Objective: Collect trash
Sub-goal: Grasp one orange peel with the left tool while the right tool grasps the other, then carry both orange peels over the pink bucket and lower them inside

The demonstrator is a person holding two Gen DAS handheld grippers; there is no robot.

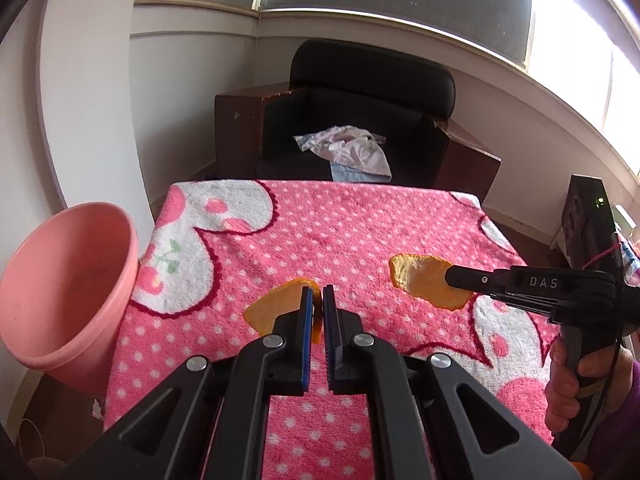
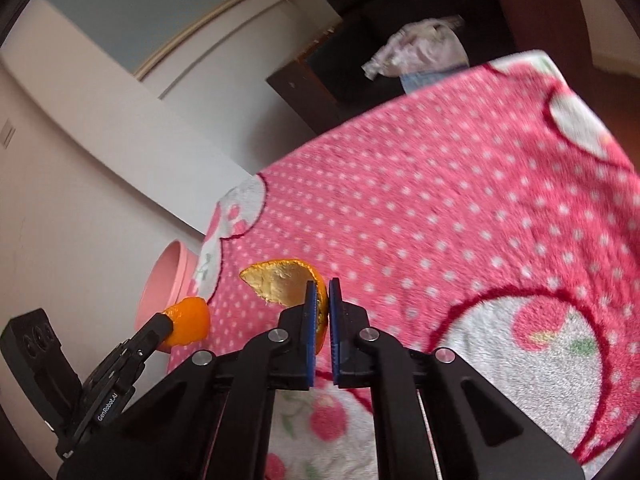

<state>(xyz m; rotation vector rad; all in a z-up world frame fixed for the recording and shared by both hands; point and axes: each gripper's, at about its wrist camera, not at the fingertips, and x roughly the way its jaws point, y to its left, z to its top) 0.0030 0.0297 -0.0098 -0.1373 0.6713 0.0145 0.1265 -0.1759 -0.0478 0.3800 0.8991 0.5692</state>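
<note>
My left gripper (image 1: 318, 292) is shut on a piece of orange peel (image 1: 272, 312) and holds it above the pink polka-dot blanket (image 1: 320, 232). It also shows in the right wrist view (image 2: 166, 322) with its peel (image 2: 190, 320). My right gripper (image 2: 322, 286) is shut on a second orange peel (image 2: 280, 284), held above the blanket (image 2: 440, 200). It shows in the left wrist view (image 1: 452, 276) with that peel (image 1: 424, 280). A pink bin (image 1: 60, 284) stands off the blanket's left edge, also seen in the right wrist view (image 2: 164, 276).
A black armchair (image 1: 360, 92) with crumpled clothes (image 1: 348, 148) stands beyond the table's far edge, between dark wooden side pieces (image 1: 236, 120). White walls and a window lie behind. A hand (image 1: 572, 384) holds the right gripper's handle.
</note>
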